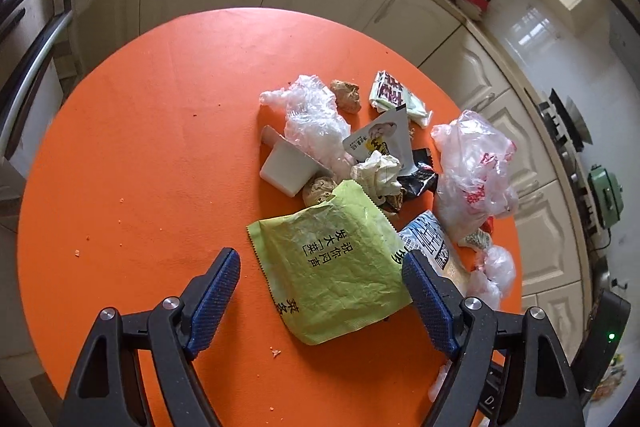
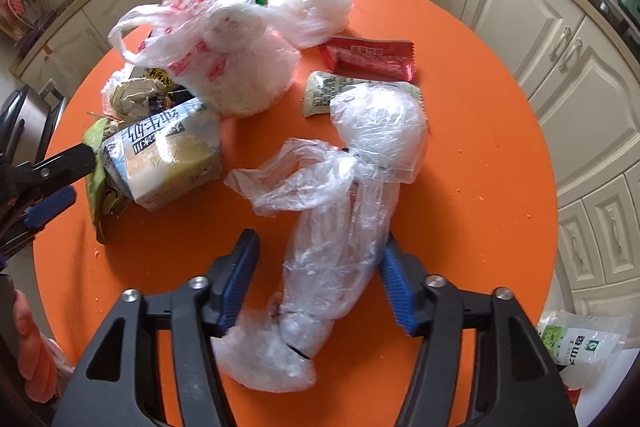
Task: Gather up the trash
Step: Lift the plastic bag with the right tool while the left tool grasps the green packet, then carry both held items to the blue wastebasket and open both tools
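Plainly, the writing stood out first. In the left wrist view the green snack packet (image 1: 332,267) lay low in the middle of the frame on the orange table (image 1: 160,147), its black Chinese characters printed sideways and too creased to read with confidence. Its long axis ran from the lower centre up toward the pile above it. The left gripper (image 1: 320,279) stood wide apart, its blue pads (image 1: 216,295) on either side of that packet and closed on nothing. To the packet's right, a blue and white carton (image 1: 428,239) carried large characters, only partly visible.

In the right wrist view, the same carton (image 2: 168,155) lay at the left of the frame, tilted, lettering upside down. A red wrapper (image 2: 368,59) with white print sat at upper centre, text too small to read. A white bag printed in red (image 2: 224,63) bulged at upper left. The right gripper (image 2: 316,263) was spread wide around a clear plastic bag (image 2: 340,223), whose length ran from the lower centre up toward the right. The bag touched the right pad, while the left pad stood clear of it.
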